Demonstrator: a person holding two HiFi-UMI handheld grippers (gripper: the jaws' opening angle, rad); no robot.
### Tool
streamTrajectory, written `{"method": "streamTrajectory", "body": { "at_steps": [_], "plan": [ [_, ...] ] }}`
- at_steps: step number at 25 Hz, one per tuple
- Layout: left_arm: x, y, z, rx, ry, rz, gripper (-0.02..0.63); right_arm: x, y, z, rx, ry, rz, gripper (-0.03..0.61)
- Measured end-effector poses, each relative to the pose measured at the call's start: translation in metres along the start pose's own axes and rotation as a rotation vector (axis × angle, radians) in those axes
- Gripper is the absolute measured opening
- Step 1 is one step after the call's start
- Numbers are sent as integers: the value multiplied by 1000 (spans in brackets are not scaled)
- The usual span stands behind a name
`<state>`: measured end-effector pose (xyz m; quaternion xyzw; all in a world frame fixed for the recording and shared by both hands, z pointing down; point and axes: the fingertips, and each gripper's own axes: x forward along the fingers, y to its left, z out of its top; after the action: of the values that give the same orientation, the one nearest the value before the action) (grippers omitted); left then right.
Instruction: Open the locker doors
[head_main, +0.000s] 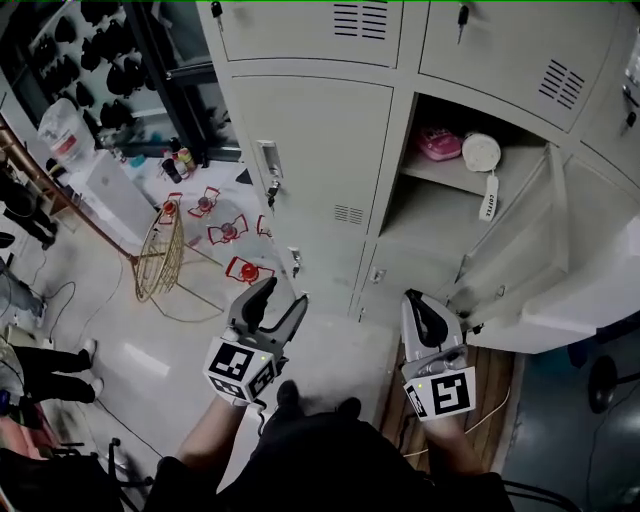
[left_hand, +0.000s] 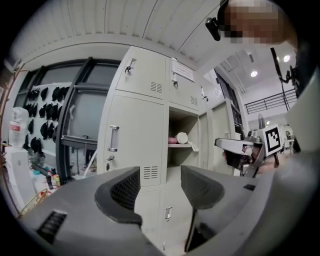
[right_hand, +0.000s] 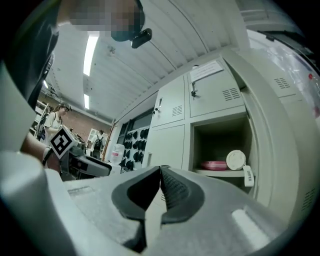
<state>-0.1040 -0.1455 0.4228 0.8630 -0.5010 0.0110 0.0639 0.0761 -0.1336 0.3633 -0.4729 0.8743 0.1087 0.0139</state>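
Note:
A bank of grey lockers fills the head view. The middle-left door (head_main: 310, 150) is closed, with a metal handle (head_main: 268, 165) on its left edge. The compartment to its right stands open, its door (head_main: 520, 250) swung out to the right. On its shelf lie a pink container (head_main: 438, 143) and a white round object (head_main: 481, 151) with a hanging tag. My left gripper (head_main: 283, 293) is open and empty, held in front of the lower lockers. My right gripper (head_main: 412, 298) is shut on nothing, just left of the open door. The closed door's handle (left_hand: 113, 138) shows ahead of my left gripper (left_hand: 160, 187).
A wire basket stand (head_main: 160, 255) and red-trimmed items (head_main: 228, 230) sit on the floor to the left. A water jug (head_main: 65, 135) and a rack of dark objects (head_main: 90, 50) stand further left. A wooden board (head_main: 490, 385) lies under the open door.

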Motion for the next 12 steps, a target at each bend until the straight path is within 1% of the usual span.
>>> {"method": "streamTrajectory", "body": {
  "at_steps": [5, 7, 9, 12],
  "plan": [
    [-27, 28, 2, 23, 2, 194, 252, 9, -1, -5, 30, -9, 21, 2],
    [-37, 39, 3, 29, -6, 256, 252, 14, -1, -9, 49, -3, 21, 2],
    [-47, 45, 7, 19, -26, 286, 252, 18, 1, -9, 54, -5, 29, 2],
    [-55, 49, 13, 19, -48, 301, 250, 23, 8, -5, 43, -17, 49, 2]
  ]
}}
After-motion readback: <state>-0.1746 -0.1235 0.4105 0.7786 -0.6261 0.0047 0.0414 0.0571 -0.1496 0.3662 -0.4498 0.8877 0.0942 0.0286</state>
